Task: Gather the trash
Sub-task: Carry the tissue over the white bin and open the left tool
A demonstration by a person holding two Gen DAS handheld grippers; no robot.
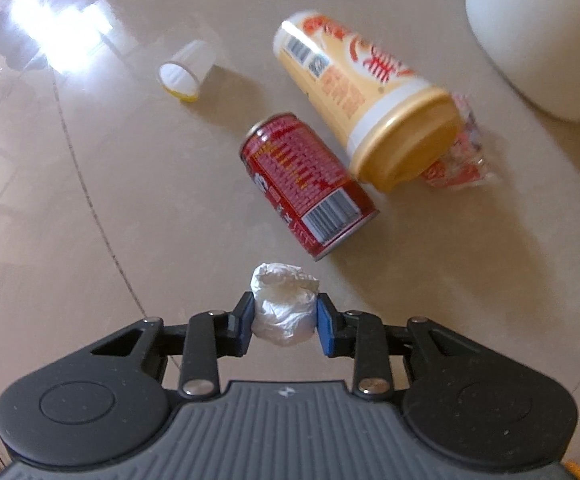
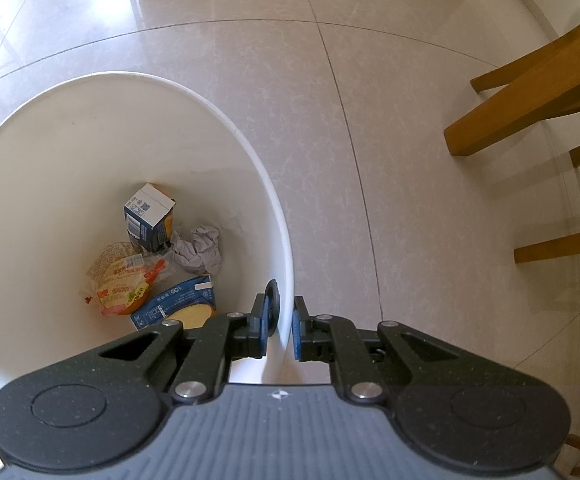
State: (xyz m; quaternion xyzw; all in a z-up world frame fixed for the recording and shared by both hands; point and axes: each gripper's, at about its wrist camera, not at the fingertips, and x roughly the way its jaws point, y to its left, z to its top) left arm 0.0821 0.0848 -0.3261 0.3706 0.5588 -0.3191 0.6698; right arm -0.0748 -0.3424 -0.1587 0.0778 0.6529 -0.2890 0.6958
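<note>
My left gripper [image 1: 283, 316] is shut on a crumpled white paper ball [image 1: 283, 296], held above the floor. Beyond it a red drink can [image 1: 306, 184] lies on its side. A large yellow lidded cup [image 1: 362, 96] lies beside the can, partly covering a red and white wrapper [image 1: 462, 152]. A small white cup [image 1: 185, 72] lies farther left. In the right wrist view my right gripper [image 2: 281, 328] is shut on the rim of the white bin [image 2: 89, 80], one finger inside the wall and one outside.
The bin [image 1: 538, 32] stands at the far right of the litter. Inside it lie a small carton [image 2: 149, 216], crumpled paper [image 2: 199, 250], a food wrapper [image 2: 121, 284] and a blue packet [image 2: 177, 304]. Wooden chair legs [image 2: 530, 92] stand right of the bin on the tiled floor.
</note>
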